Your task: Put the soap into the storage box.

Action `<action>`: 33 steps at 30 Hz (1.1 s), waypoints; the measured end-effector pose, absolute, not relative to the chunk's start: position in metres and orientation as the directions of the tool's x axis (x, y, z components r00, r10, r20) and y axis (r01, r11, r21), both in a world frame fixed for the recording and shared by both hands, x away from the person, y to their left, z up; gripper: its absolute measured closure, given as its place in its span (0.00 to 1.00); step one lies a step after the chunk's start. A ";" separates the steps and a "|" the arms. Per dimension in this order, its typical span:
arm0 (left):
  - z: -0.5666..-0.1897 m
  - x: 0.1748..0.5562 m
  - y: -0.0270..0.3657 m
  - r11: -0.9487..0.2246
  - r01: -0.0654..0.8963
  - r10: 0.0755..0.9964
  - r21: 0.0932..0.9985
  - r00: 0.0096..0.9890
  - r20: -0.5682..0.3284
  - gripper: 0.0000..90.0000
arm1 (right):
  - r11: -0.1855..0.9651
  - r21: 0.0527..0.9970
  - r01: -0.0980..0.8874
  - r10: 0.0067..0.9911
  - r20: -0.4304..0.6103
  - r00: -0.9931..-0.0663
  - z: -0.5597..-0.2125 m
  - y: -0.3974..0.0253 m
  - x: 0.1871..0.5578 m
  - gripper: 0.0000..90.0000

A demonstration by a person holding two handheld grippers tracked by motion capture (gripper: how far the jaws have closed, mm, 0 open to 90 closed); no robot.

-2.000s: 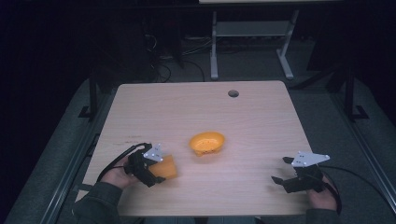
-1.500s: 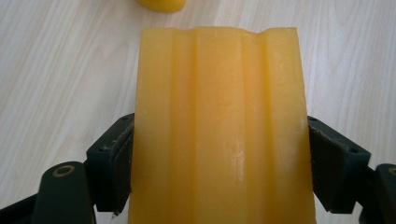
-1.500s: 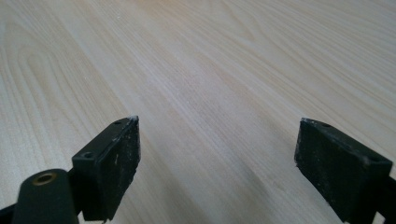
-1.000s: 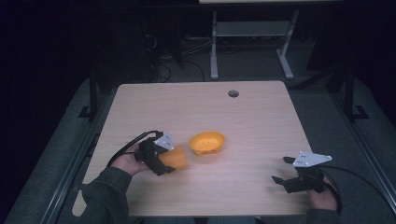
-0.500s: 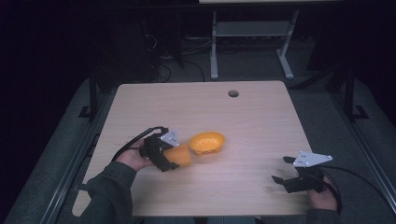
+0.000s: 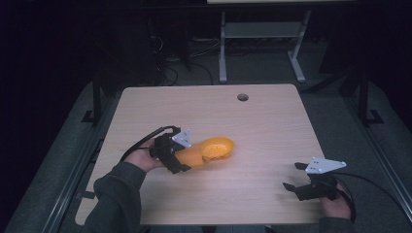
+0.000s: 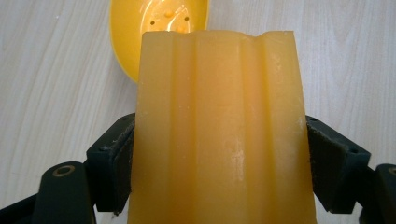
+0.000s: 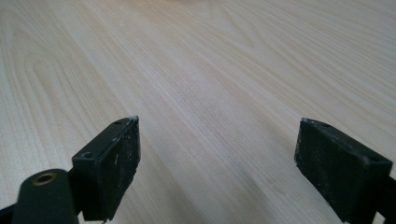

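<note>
A ribbed, translucent orange-yellow block (image 7: 219,126) is clamped between the jaws of my left gripper (image 7: 219,163). Seen from above, the left gripper (image 6: 187,162) holds the block (image 6: 193,157) at the table's left middle, its far end touching or just over the near rim of a shallow orange dish (image 6: 217,147). In the left gripper view the dish (image 7: 135,28) lies just beyond the block and has small holes in its floor. My right gripper (image 6: 291,175) rests near the front right edge, open, with bare wood between its jaws (image 8: 217,154).
The light wooden table (image 6: 272,121) has a round cable hole (image 6: 242,97) near its far edge. A grey metal stand (image 6: 262,34) is on the dark floor behind the table. Cables trail from both grippers.
My left gripper has carried the block to the right and slightly away from the front edge, up to the dish. The right gripper has stayed in place, still open.
</note>
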State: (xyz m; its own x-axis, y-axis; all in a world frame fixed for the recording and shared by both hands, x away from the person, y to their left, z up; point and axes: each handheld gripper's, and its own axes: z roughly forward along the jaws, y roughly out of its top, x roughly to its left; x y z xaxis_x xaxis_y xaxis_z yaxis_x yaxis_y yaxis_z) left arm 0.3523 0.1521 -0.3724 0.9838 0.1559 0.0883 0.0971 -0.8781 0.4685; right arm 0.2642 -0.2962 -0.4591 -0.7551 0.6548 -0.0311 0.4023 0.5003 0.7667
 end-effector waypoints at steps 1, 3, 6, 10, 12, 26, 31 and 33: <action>-0.372 0.353 0.151 -0.879 0.096 0.154 0.466 0.984 0.089 0.23 | 0.501 0.767 0.401 0.654 -0.032 -0.755 -0.459 -0.296 0.264 0.15; -0.371 0.354 0.149 -0.885 0.085 0.145 0.458 0.985 0.096 0.23 | 0.499 0.768 0.401 0.654 -0.031 -0.756 -0.459 -0.296 0.264 0.15; -0.370 0.357 0.146 -0.883 0.088 0.147 0.461 0.985 0.094 0.23 | 0.501 0.768 0.399 0.654 -0.034 -0.755 -0.459 -0.296 0.264 0.15; -0.368 0.360 0.142 -0.885 0.082 0.141 0.459 0.985 0.096 0.23 | 0.497 0.769 0.401 0.654 -0.028 -0.756 -0.459 -0.296 0.264 0.15; -0.366 0.361 0.139 -0.890 0.071 0.130 0.450 0.986 0.100 0.23 | 0.501 0.770 0.395 0.652 -0.036 -0.757 -0.459 -0.297 0.265 0.15; -0.362 0.372 0.119 -0.891 0.042 0.097 0.451 0.990 0.100 0.23 | 0.488 0.774 0.403 0.657 -0.022 -0.753 -0.459 -0.297 0.264 0.15; -0.362 0.378 0.114 -0.898 0.038 0.092 0.437 0.990 0.103 0.23 | 0.488 0.773 0.405 0.658 -0.021 -0.753 -0.459 -0.297 0.264 0.15; -0.361 0.380 0.111 -0.899 0.034 0.088 0.437 0.991 0.102 0.23 | 0.493 0.772 0.401 0.656 -0.027 -0.754 -0.459 -0.298 0.265 0.15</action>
